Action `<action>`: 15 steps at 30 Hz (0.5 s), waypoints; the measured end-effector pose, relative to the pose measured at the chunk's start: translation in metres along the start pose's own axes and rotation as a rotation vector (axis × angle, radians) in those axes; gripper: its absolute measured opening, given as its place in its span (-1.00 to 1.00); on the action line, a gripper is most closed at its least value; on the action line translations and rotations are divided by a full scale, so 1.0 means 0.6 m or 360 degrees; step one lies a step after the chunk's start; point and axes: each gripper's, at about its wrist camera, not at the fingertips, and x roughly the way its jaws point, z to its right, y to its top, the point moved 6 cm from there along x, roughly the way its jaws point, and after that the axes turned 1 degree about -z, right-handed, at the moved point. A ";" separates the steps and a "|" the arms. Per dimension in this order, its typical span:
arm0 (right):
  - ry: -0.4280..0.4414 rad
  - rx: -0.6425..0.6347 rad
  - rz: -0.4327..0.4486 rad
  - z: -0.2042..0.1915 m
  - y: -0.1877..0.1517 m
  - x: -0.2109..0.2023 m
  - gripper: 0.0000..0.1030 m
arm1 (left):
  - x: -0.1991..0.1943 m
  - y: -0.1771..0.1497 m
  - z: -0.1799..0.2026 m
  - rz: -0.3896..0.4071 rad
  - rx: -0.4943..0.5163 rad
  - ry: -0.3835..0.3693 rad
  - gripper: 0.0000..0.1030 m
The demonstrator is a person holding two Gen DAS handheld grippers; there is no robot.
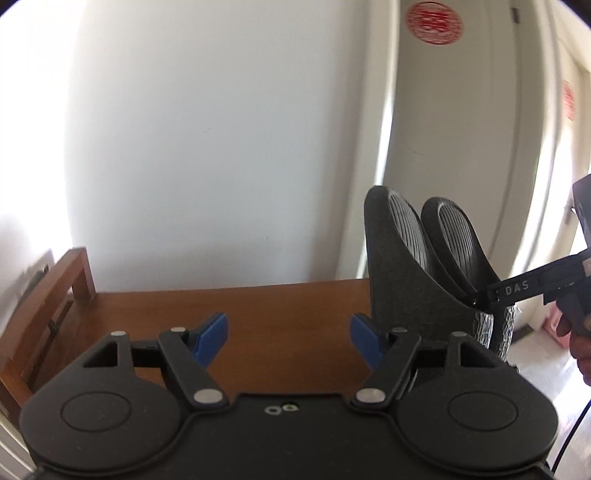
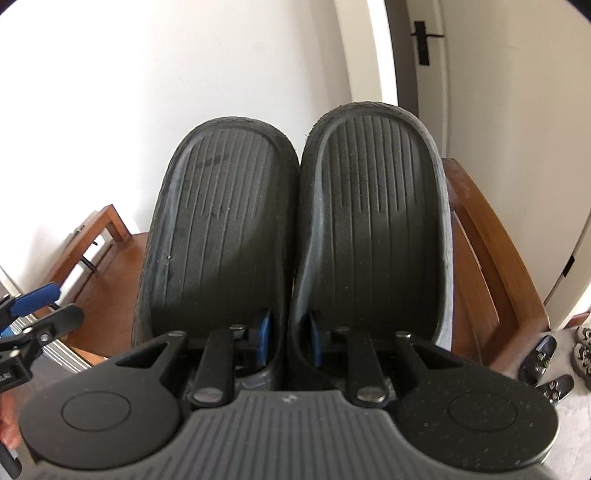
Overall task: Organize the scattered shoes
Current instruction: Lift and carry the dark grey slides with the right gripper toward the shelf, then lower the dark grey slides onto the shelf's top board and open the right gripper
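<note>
R gripper [image 2: 288,341] is pinching a pair of black slippers [image 2: 295,229] by their touching inner walls: one blue pad sits inside each slipper, soles side by side, toes pointing away from the cam. The pair hangs in the air above the wooden bench [image 1: 266,321], toward its right end in the L view, with the white wall behind.

L gripper [image 1: 288,341] is spread wide w/ nothing between the blue pads; it's over the bench, just left of the lifted pair.

Progress, my read: early-mid. One pair is gathered and in hand but not set down yet. No rack or row is in sight, so I can't tell where it's meant to go. Still loose on the floor at far right, near the door: dark sandals [image 2: 541,363] and patterned shoes [image 2: 583,350], partly cut off by the frame edge.

Count:
- black slippers: 2, both held
- dark sandals on floor: 2
- patterned shoes: 2 visible, maybe more out of frame
- grippers: 2
- bench: 1
- red round stickers [image 1: 434,23] on doors: 2
</note>
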 end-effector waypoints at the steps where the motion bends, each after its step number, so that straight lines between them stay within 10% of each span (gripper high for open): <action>1: -0.0003 -0.0011 -0.0038 0.011 0.015 0.017 -0.52 | 0.013 0.002 0.003 -0.0016 -0.0048 0.0026 0.42; 10: -0.0039 -0.0036 -0.0357 0.078 0.080 0.131 -0.54 | 0.037 0.019 0.009 -0.0071 -0.0196 0.0107 0.42; 15: -0.0058 -0.0111 -0.0413 0.082 0.125 0.164 -0.86 | 0.051 0.022 0.009 -0.0076 -0.0230 0.0157 0.42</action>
